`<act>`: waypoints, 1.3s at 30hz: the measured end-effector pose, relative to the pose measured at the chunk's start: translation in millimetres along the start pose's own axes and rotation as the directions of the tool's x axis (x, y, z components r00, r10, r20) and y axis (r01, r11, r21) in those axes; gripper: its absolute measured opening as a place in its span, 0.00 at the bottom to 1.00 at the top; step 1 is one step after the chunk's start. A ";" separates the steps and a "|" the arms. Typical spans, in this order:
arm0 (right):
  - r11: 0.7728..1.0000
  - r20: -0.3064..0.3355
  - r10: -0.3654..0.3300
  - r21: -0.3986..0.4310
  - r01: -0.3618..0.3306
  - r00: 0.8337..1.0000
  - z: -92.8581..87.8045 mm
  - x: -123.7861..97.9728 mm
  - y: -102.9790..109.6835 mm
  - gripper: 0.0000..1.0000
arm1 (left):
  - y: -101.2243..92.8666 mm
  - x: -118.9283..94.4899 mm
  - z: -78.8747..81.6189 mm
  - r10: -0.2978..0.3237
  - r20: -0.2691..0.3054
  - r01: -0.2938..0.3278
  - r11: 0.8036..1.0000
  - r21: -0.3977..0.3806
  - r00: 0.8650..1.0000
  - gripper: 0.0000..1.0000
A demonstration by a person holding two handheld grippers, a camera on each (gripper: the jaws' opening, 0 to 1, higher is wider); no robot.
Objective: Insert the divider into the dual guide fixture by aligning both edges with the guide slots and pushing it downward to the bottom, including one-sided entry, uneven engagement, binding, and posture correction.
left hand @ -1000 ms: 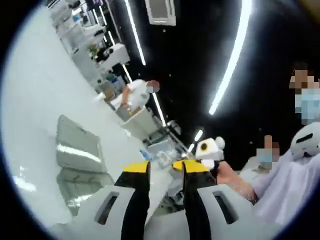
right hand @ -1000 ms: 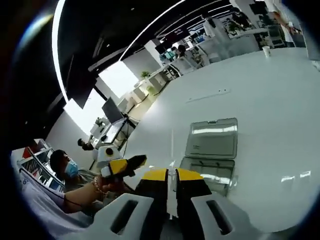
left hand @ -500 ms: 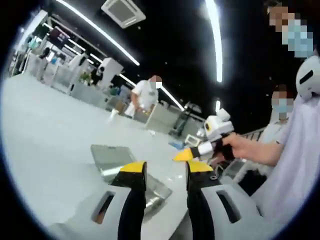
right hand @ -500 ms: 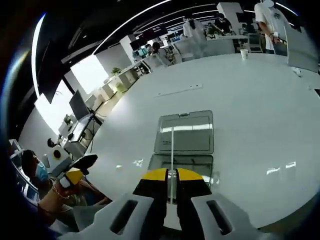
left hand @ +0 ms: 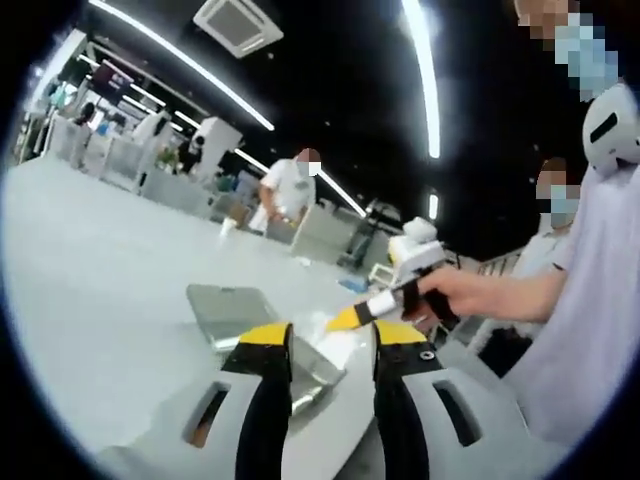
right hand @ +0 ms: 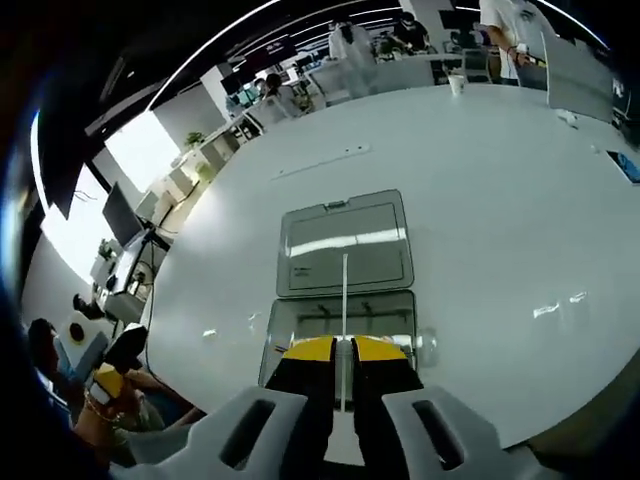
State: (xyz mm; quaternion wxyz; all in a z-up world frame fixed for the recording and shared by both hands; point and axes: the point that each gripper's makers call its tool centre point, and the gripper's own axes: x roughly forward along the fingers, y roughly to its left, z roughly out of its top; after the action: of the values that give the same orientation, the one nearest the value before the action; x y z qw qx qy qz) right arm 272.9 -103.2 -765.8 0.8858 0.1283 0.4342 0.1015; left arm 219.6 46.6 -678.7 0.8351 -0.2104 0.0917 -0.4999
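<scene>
A thin clear divider (right hand: 344, 290) shows edge-on, rising from between the jaws of my right gripper (right hand: 341, 348), which is shut on it. Below and beyond it a clear hinged case lies open on the white table: its base (right hand: 300, 322) is nearest and its lid (right hand: 345, 240) lies flat behind. The divider's far end hangs above the base. My left gripper (left hand: 330, 338) is open with nothing between its fingers, and the same case (left hand: 235, 312) lies just beyond it. The right gripper (left hand: 372, 308), held by a hand, reaches in from the right over the case.
The white table (right hand: 500, 200) stretches wide around the case. A cup (right hand: 456, 84) and a grey panel (right hand: 578, 80) stand at its far edge. People stand at the far benches (left hand: 285, 195). The left gripper (right hand: 112, 368) shows in a hand past the table's edge at lower left.
The right gripper view has swung down over the case, which now sits nearer and centred under the divider. The left gripper view has barely shifted; the right gripper in it sits slightly lower, over the case.
</scene>
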 end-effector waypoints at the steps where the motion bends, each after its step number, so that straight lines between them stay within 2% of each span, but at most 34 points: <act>1: 1.000 -0.003 -0.001 0.003 0.001 1.000 -0.2 1.1 -0.1 0.00 | 0.5 -0.2 -0.2 -0.001 0.000 0.001 1.000 0.001 1.000 0.29; 11: 0.999 -0.019 -0.043 -0.021 0.042 0.999 -8.6 10.6 -3.4 0.00 | 12.6 -5.8 -4.0 0.017 -0.022 -0.016 0.999 0.040 1.000 0.29; 19: 0.998 -0.022 -0.056 -0.025 0.055 0.998 -8.9 15.1 -5.8 0.00 | 23.5 -9.3 -15.9 0.062 -0.061 -0.054 0.991 0.124 0.996 0.29; 30: 0.997 -0.035 -0.079 -0.019 0.078 0.996 -15.1 17.6 -6.7 0.00 | 31.6 -12.5 -17.3 0.067 -0.050 -0.061 0.991 0.116 0.996 0.30; 35: 0.995 -0.033 -0.092 -0.030 0.091 0.995 -14.9 18.4 -8.7 0.00 | 37.2 -16.4 -27.2 0.083 -0.087 -0.070 0.987 0.145 0.993 0.30; 39: 0.995 -0.034 -0.097 -0.035 0.096 0.995 -16.2 20.1 -9.3 0.00 | 35.9 -19.3 -29.3 0.090 -0.091 -0.075 0.985 0.156 0.992 0.31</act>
State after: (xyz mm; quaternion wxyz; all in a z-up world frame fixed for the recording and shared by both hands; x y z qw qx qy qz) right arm 272.8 -103.9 -793.2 0.8838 0.0903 0.4541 0.0680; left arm 228.1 70.6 -722.0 0.8632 -0.1173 0.1026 -0.4801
